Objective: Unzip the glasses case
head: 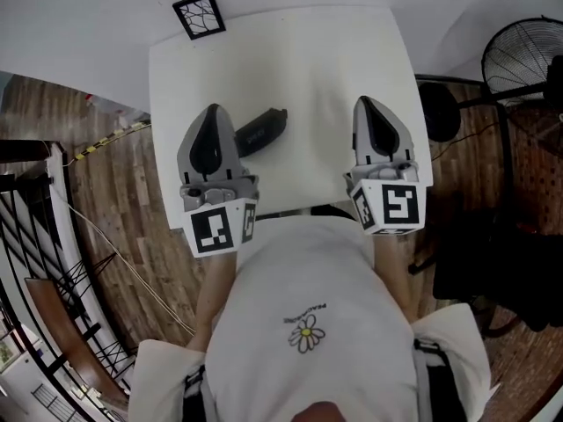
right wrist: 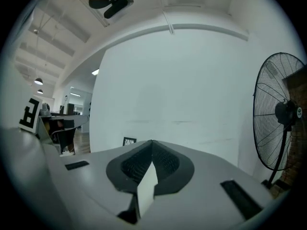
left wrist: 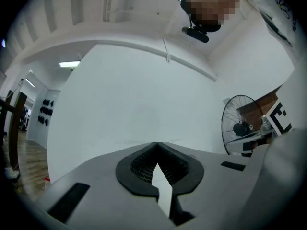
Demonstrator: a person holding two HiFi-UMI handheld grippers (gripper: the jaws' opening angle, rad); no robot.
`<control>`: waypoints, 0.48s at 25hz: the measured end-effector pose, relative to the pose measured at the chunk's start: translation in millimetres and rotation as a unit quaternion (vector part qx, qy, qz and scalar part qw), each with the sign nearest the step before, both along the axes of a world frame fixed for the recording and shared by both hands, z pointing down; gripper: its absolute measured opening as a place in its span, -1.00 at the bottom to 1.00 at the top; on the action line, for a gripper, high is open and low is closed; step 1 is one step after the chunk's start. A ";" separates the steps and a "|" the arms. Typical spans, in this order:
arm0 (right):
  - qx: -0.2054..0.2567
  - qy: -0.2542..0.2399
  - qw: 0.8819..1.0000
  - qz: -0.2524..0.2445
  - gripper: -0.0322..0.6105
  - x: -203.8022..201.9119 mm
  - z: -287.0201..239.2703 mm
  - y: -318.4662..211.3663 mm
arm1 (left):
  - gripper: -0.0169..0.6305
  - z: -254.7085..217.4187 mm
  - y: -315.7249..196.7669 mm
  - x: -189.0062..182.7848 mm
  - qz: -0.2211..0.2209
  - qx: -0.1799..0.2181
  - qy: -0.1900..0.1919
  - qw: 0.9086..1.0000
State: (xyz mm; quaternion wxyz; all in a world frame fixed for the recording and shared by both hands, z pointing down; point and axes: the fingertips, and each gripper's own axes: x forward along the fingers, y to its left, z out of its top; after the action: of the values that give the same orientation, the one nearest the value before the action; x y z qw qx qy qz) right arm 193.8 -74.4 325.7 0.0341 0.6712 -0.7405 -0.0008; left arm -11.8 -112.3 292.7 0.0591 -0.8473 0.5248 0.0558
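Observation:
In the head view a dark glasses case (head: 261, 131) lies on the white table (head: 299, 69), just right of my left gripper (head: 211, 112), which partly overlaps its near end. Both grippers are held level above the table's near half, apart from the case. The left gripper (left wrist: 156, 144) is shut with nothing between its tips. My right gripper (head: 367, 104) sits well right of the case, also shut and empty, tips meeting (right wrist: 151, 142). Neither gripper view shows the case; both look at a white wall.
A square black-and-white marker card (head: 199, 15) lies at the table's far left corner. A standing fan (head: 521, 55) and dark chairs are off the table's right side. A railing and wooden floor lie to the left.

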 end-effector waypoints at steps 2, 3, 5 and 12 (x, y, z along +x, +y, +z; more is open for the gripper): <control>-0.005 0.007 1.000 0.005 -0.88 -1.0 4.9 3.7 | -0.91 -0.9 -2.5 1.7 0.006 0.002 -0.005 1.000; -0.006 0.009 1.000 0.007 -0.88 -1.4 6.2 4.9 | -0.91 -2.4 -3.4 1.6 0.007 0.005 -0.006 1.000; -0.005 0.012 1.000 0.010 -0.88 -2.7 5.6 5.6 | -0.91 -5.2 -5.0 -0.4 0.007 0.009 -0.007 1.000; 0.010 0.023 1.000 0.000 -0.88 -9.9 -6.0 -3.2 | -0.91 -7.2 -12.8 -7.6 0.004 0.004 -0.008 1.000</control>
State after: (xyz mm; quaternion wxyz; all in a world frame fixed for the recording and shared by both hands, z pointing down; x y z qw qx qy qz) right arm 183.9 -77.6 319.7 0.0448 0.6713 -0.7394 -0.0235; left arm -19.4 -125.1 285.6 0.0669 -0.8494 0.5210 0.0515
